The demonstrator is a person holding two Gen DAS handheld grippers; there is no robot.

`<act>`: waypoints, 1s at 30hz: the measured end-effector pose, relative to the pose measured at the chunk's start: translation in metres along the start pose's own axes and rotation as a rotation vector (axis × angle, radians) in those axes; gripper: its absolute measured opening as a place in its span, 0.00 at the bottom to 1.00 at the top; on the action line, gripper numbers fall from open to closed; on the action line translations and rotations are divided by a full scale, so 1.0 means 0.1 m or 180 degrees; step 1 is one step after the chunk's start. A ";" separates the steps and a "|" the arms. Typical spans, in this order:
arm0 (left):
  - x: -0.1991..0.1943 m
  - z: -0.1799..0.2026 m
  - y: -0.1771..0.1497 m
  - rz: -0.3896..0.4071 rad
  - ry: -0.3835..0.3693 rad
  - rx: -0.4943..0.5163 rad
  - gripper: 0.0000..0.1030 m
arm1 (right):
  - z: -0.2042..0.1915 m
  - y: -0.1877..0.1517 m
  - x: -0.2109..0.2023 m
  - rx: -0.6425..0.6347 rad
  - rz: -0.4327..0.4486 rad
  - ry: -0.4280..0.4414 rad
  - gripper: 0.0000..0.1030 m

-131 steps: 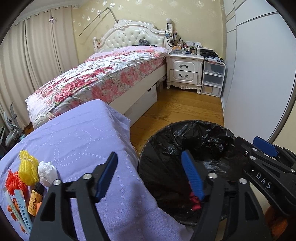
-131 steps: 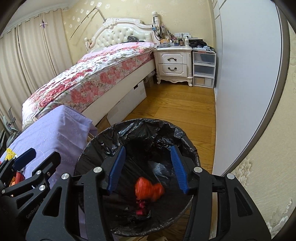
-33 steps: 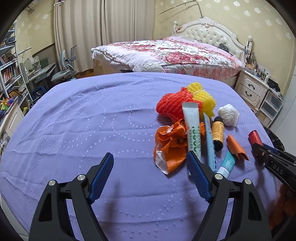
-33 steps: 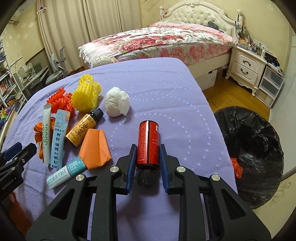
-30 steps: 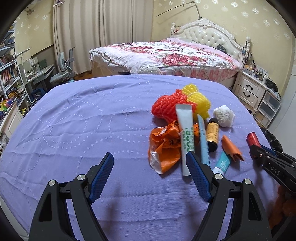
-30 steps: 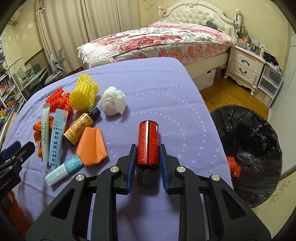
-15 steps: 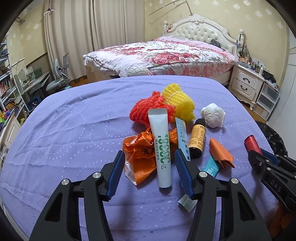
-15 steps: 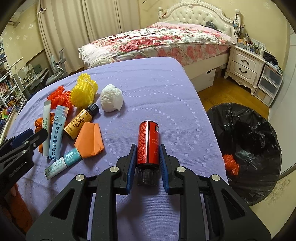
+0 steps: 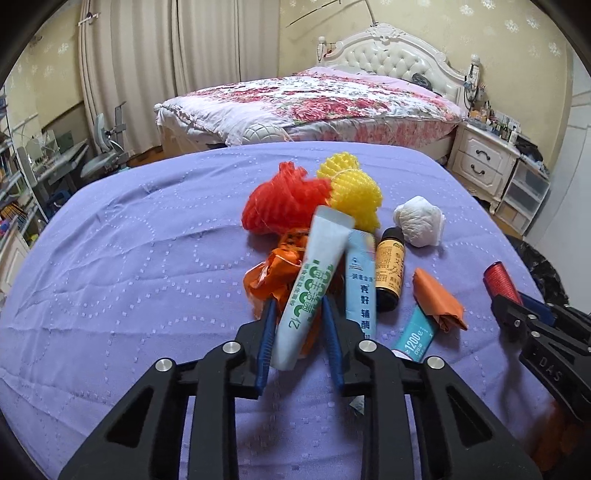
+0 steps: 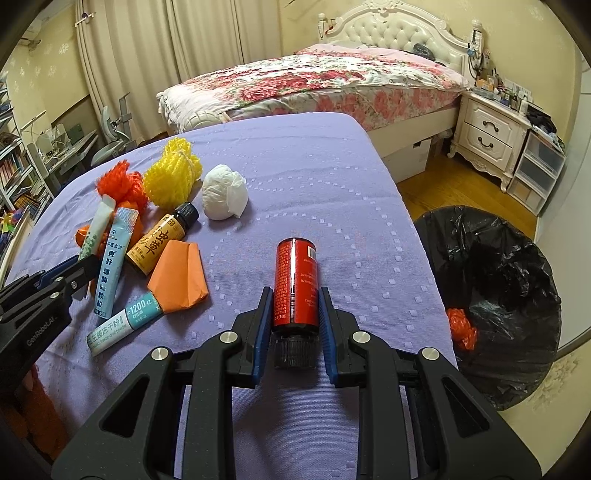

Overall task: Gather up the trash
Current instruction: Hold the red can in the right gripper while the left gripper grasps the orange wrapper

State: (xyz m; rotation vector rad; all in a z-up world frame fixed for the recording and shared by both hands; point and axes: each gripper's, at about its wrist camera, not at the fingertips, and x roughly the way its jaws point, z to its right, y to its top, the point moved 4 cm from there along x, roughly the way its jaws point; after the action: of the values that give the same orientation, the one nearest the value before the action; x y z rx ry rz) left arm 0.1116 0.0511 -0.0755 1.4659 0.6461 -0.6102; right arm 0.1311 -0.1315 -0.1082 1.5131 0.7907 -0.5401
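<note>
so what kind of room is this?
A home bedroom, most likely: a bed with a tufted headboard, a white nightstand beside it, and curtains behind.

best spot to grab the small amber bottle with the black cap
Take the amber bottle across its round body, mid-label, from above. It lies flat, and the orange folded paper and blue sachet crowd both its sides, leaving little room to approach low.
</note>
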 end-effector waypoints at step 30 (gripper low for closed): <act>-0.15 -0.08 -0.06 0.0009 -0.0127 -0.0154 0.44 | -0.01 -0.01 -0.02 0.0004 0.0004 -0.0008 0.23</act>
State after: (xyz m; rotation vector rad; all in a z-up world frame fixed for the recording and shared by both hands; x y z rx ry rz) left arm 0.0966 0.0583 -0.0689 1.4062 0.6237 -0.6163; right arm 0.1292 -0.1307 -0.1075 1.5136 0.7875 -0.5416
